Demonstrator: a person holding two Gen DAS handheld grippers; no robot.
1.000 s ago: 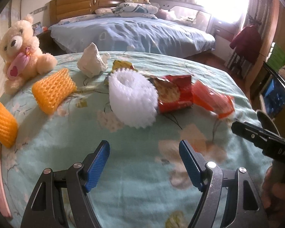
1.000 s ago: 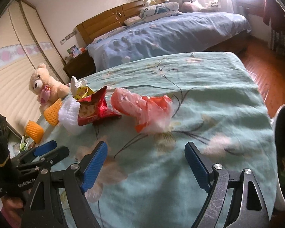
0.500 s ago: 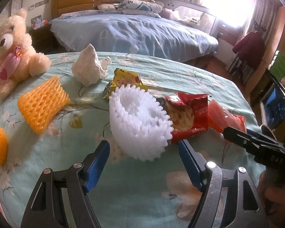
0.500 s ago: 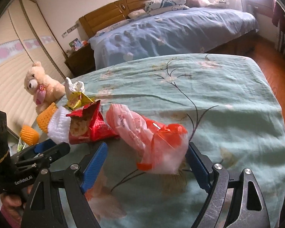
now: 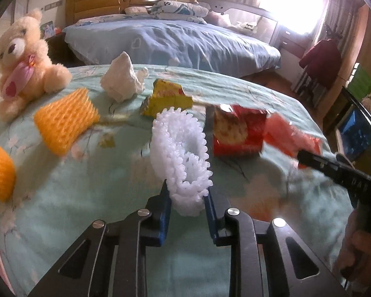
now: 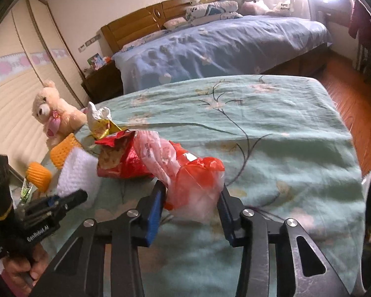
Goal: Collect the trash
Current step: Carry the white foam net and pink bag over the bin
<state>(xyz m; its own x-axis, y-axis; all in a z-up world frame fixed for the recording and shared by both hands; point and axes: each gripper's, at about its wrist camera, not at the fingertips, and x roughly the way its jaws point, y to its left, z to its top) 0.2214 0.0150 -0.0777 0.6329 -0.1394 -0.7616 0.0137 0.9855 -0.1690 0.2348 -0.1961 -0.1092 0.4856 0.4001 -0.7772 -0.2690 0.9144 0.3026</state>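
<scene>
The left tongs (image 5: 187, 198) are clamped on the near rim of a white foam net (image 5: 180, 153), squeezing it narrow between the blue pads; their jaws have just been closing, with the net between them. A rim grip suits so soft and springy a sleeve, which would likely bulge out of a wider hold. The right tongs (image 6: 191, 199) have also just been closing, and their pads now pinch the near end of a crumpled red plastic bag (image 6: 185, 173), gathering the loose film so that it can probably be lifted as one piece.

Both pieces lie on a counter (image 6: 284, 133) under a green flowered cloth, towards its near edge. Behind them, in a row towards the far left corner, are a red snack packet (image 5: 237, 133), a yellow wrapper (image 5: 165, 96) and a white paper wad (image 5: 122, 81). Two orange foam nets (image 5: 64, 121) lie along the left edge, beside a teddy bear (image 5: 24, 61), which is likely no trash.

Half a second ago both pairs of tongs stood wide apart, only framing the net and the bag. The net was then round and full; now it is squashed and tipped up on edge.
</scene>
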